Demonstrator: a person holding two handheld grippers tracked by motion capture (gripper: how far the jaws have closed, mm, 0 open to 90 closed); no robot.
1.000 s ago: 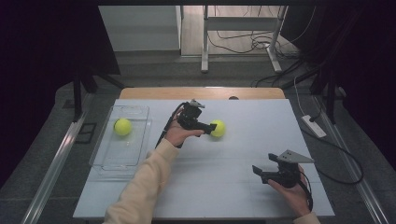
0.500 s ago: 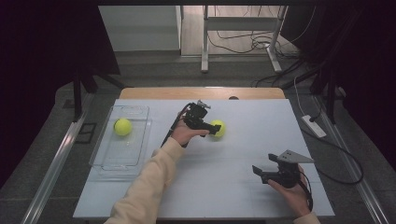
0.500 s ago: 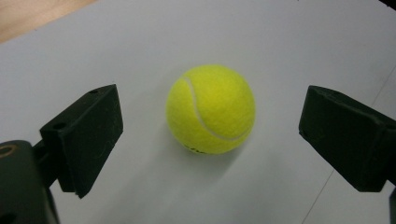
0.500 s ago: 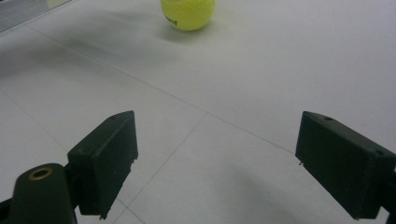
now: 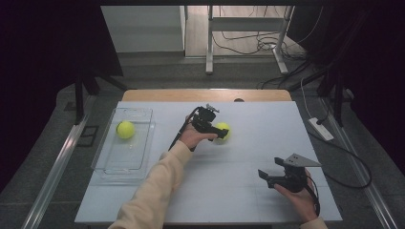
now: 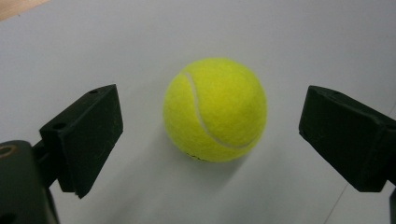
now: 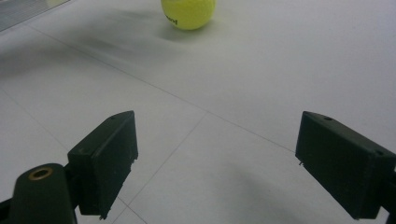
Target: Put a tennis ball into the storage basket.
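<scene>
Right of the clear tray [image 5: 122, 160] on the white tabletop [image 5: 239, 191], a fuzzy yellow-green tennis ball [image 6: 215, 109] with a curved white seam sits between the wide left tongs [image 6: 210, 140], untouched. Nearer the person, the right tongs [image 7: 215, 163] gape wide.

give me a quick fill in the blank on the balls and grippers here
1. The left gripper has its jaws ____ on either side of the tennis ball on the table.
2. The second tennis ball lies inside the clear ____ at the table's left.
3. The right gripper holds ____.

Missing words: open; tray; nothing
</scene>
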